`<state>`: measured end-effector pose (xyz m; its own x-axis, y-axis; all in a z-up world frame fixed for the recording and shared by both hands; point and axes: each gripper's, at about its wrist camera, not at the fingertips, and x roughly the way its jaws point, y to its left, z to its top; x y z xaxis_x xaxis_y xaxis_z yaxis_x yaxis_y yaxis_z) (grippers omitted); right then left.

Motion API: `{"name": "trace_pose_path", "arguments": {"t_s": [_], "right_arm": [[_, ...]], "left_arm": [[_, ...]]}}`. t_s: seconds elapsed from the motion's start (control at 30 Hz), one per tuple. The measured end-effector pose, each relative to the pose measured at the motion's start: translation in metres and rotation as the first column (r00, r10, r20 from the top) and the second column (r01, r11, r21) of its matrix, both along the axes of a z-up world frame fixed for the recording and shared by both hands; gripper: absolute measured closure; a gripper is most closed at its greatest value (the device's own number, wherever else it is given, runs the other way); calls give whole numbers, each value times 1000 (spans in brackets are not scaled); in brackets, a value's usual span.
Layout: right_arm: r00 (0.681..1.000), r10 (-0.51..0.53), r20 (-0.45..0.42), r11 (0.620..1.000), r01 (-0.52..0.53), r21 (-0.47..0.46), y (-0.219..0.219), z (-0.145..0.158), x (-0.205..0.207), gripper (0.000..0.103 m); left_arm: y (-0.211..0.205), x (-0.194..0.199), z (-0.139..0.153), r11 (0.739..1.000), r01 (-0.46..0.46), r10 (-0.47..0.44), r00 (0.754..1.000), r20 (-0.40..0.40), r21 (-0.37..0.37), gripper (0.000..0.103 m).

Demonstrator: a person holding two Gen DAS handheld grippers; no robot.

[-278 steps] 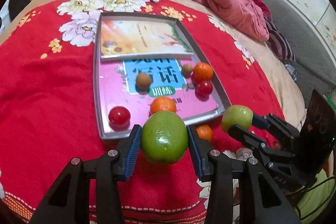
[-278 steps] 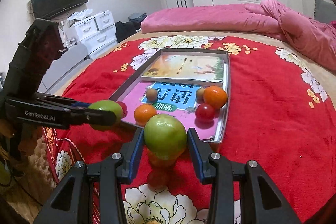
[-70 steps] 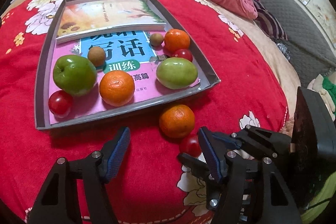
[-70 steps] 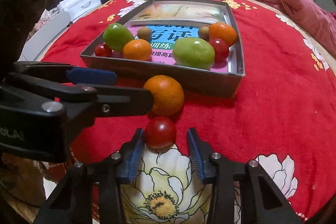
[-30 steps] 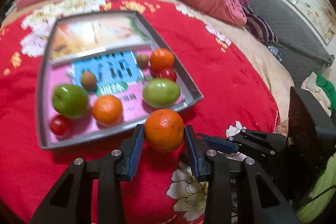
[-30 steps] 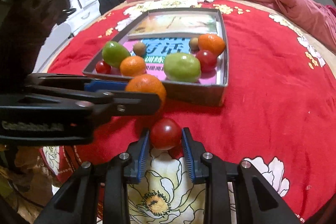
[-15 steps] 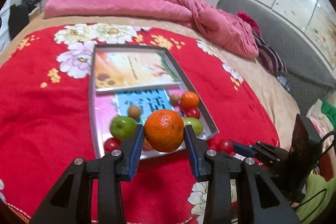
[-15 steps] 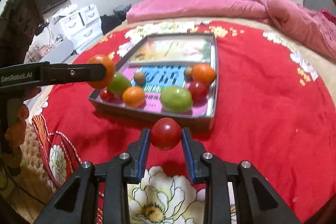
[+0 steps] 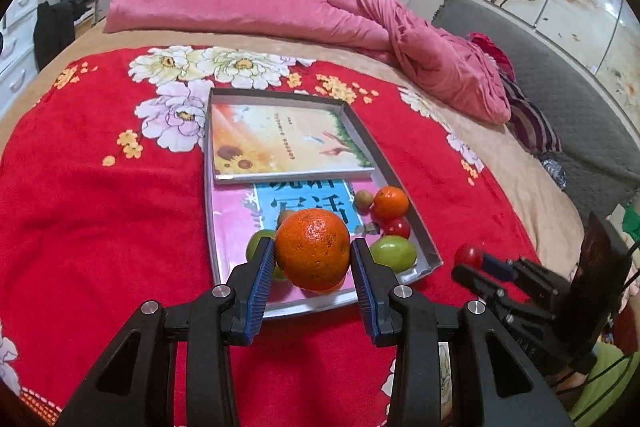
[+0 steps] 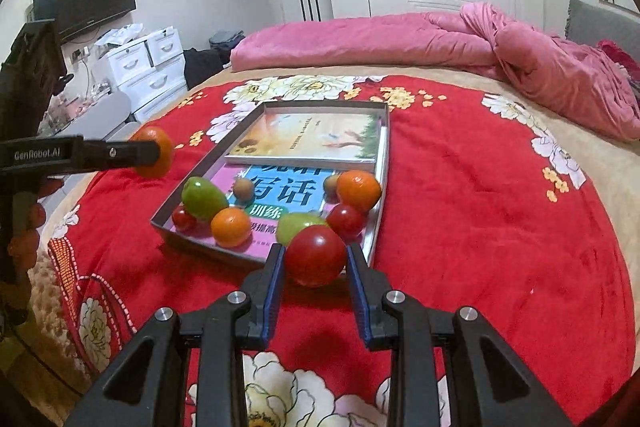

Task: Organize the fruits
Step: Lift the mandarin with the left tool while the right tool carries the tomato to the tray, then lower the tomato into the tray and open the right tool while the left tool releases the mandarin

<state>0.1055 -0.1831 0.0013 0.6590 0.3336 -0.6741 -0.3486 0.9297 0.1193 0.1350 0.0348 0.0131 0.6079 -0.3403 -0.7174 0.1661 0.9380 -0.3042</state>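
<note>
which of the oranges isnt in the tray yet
The orange clamped in the left tongs, held in the air. The other two, one by the tray's right wall and one near its front, already lie inside.

Black fingers (image 9: 260, 281), blue ribbed pads (image 10: 276, 291)

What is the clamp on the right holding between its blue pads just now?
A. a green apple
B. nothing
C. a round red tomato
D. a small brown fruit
C: the right gripper is closed on a round red tomato, lifted in front of the shallow grey tray, while the green and brown fruits lie inside the tray.
</note>
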Motion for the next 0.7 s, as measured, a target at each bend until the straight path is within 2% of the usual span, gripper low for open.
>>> {"name": "trace_pose_path", "arguments": {"t_s": [0.23, 0.7], "right_arm": [[1000, -20, 7, 1000, 20, -4, -4, -1, 10, 72], [1000, -28, 12, 1000, 28, -11, -6, -3, 23, 72]], "left_arm": [[-11, 3, -22, 999, 23, -20, 998, -64, 38, 63], [-16, 9, -37, 996, 27, -20, 996, -86, 84, 63]]}}
